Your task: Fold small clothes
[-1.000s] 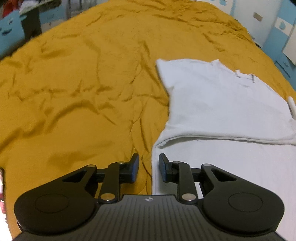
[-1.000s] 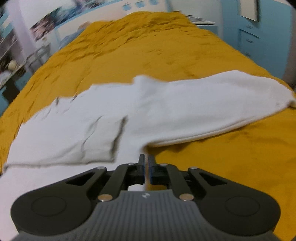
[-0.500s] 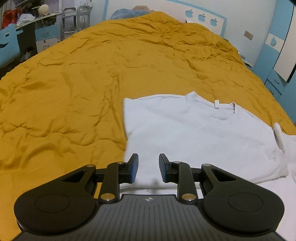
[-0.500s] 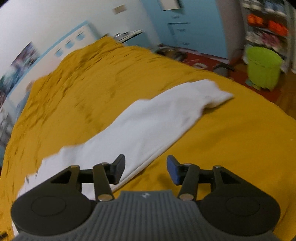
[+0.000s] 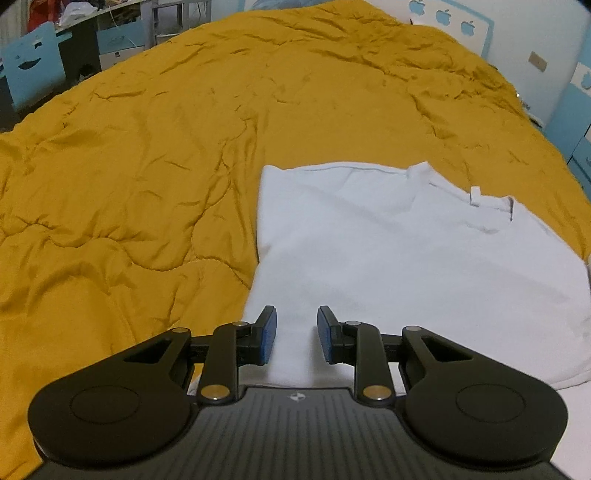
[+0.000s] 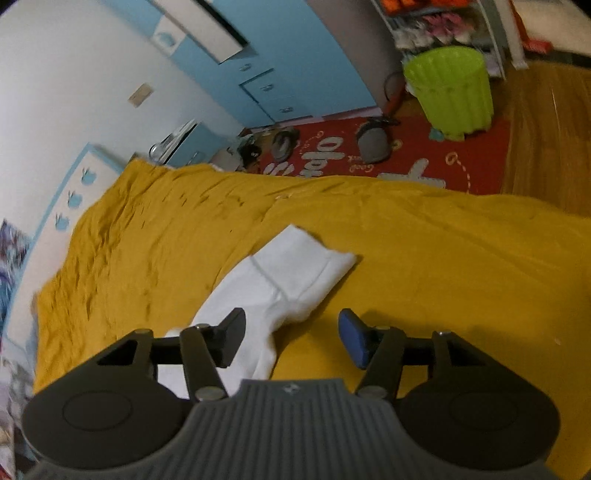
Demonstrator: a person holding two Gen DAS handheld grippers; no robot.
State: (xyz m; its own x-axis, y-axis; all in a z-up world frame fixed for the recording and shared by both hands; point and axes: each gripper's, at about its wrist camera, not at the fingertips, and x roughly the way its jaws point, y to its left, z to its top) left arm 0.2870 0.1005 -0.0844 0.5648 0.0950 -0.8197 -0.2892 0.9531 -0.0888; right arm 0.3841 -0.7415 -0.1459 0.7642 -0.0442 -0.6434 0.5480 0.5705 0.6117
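Note:
A white T-shirt (image 5: pixel 406 258) lies partly folded on the mustard bedspread (image 5: pixel 147 147), collar and label toward the far right. My left gripper (image 5: pixel 296 332) hovers over the shirt's near left part, jaws a little apart with nothing between them. In the right wrist view one white sleeve (image 6: pixel 291 266) stretches out flat on the bedspread (image 6: pixel 443 258). My right gripper (image 6: pixel 291 336) hangs above the sleeve's near part. Its jaws are opening and grip nothing. The left finger overlaps the cloth in the picture; the right finger is over bare bedspread.
Beyond the bed's edge are a red rug (image 6: pixel 406 155), a green bin (image 6: pixel 452 96) and blue cabinets (image 6: pixel 277 74). A desk and blue chair (image 5: pixel 33 70) stand off the bed's far left. The headboard (image 5: pixel 450 22) is at the far end.
My right gripper, shut a second ago at the shirt, has opened and swung right, rolling, so the sleeve and floor now show. The left gripper slid from the shirt's edge to over the cloth.

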